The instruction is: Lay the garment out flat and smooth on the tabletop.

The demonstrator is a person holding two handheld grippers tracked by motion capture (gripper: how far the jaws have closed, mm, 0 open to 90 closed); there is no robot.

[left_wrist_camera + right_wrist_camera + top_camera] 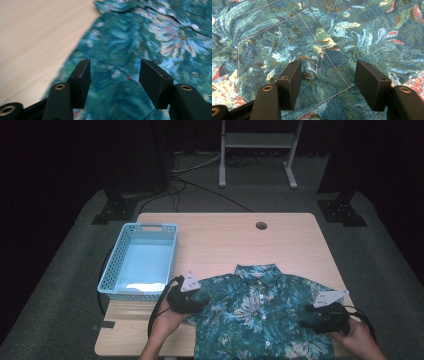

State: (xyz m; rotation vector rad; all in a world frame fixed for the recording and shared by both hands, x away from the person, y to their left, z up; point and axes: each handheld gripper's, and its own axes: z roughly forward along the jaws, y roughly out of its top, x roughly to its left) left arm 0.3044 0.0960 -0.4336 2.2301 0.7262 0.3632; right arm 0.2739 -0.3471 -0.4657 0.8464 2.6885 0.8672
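Dark room, grey carpet; a pale wood worktop [225, 240] with a round cable hole [261, 225] near its far edge. A light blue slotted basket [115, 257] sat at the left side, nothing visible inside. A teal floral shirt [255, 315] lay spread flat at the near edge, collar away. Left tool [187, 301] over the shirt's left sleeve, jaws apart, released. Right tool [325, 320] over the right side, also released, above the stitched pocket [287, 50].

Light wood desk [225, 240] with round cable hole [261, 225], grey carpet floor [60, 285], white metal stand [260, 150] behind, dark surroundings, black cables [200, 185] on floor.
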